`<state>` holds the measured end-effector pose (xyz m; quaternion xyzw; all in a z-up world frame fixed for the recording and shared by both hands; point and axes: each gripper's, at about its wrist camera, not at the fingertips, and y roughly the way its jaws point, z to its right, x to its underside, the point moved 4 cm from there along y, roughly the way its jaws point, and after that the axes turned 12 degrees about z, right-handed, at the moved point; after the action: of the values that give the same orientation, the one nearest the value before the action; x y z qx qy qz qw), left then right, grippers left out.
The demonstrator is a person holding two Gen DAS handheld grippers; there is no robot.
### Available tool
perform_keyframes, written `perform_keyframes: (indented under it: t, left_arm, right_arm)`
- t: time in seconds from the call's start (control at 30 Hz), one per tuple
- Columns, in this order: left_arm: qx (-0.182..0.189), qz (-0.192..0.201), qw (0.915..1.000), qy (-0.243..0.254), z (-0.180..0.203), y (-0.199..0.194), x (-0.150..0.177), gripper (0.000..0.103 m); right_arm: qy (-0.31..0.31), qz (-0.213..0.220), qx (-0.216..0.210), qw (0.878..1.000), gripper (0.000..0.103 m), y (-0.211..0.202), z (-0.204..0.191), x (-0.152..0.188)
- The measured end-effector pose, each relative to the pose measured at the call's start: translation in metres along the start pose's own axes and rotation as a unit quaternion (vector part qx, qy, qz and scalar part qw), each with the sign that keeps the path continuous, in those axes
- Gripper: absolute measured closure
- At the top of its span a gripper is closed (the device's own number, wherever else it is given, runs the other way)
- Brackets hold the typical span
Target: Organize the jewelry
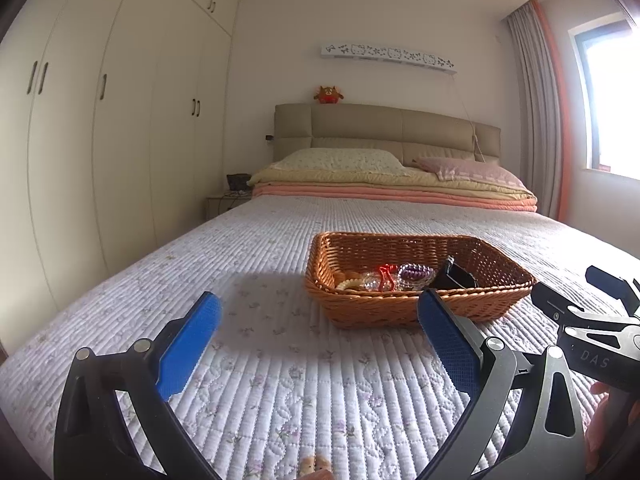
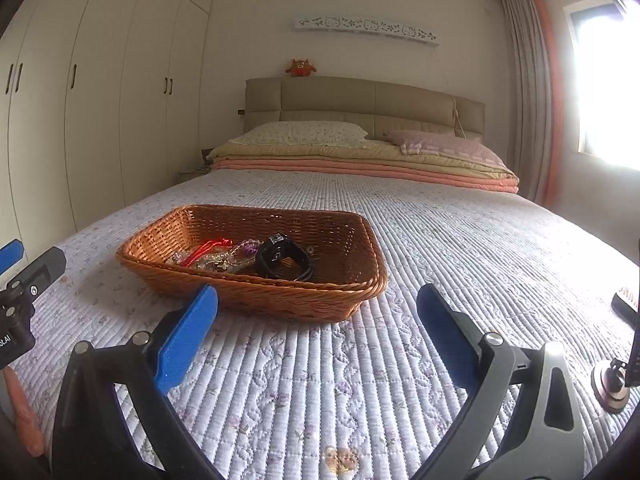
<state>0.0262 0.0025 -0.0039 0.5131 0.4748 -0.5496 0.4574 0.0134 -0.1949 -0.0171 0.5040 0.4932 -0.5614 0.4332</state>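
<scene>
A brown wicker basket [image 1: 400, 312] [image 2: 304, 304] sits on the quilted bedspread. In it lie a red cord bracelet [image 1: 386, 274] [image 2: 204, 250], a purple bead bracelet [image 1: 416, 272], clear and cream beads [image 1: 370, 282] and a black watch [image 2: 280, 258] [image 1: 454, 278]. My left gripper [image 1: 318, 312] is open with nothing in it, low over the quilt just before the basket's near left corner. My right gripper [image 2: 318, 308] is open and holds nothing, in front of the basket's near side. Each gripper shows at the other view's edge.
The bed [image 2: 460, 240] stretches ahead to folded blankets [image 1: 392, 190], pillows and a padded headboard. White wardrobes [image 1: 120, 120] line the left wall. A curtained window [image 2: 600, 80] is at right. A dark object [image 2: 626, 304] and a round stand base [image 2: 610, 384] lie at the quilt's right.
</scene>
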Motion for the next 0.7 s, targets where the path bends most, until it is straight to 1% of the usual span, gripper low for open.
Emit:
perform_keyframes:
  t: [0.3,0.7]
  left_arm:
    - [-0.001,-0.003,1.0,-0.001,0.0,0.0027,-0.0002,0.008]
    - [-0.001,-0.008,1.0,-0.001,0.0005,0.0039,0.0008,0.008]
  right_arm:
    - [0.011,0.004,-0.003,1.0,0.008,-0.0017,0.0035,-0.0012]
    - [0.009,0.007,-0.002,1.0,0.008,-0.0037,0.0035,-0.0016]
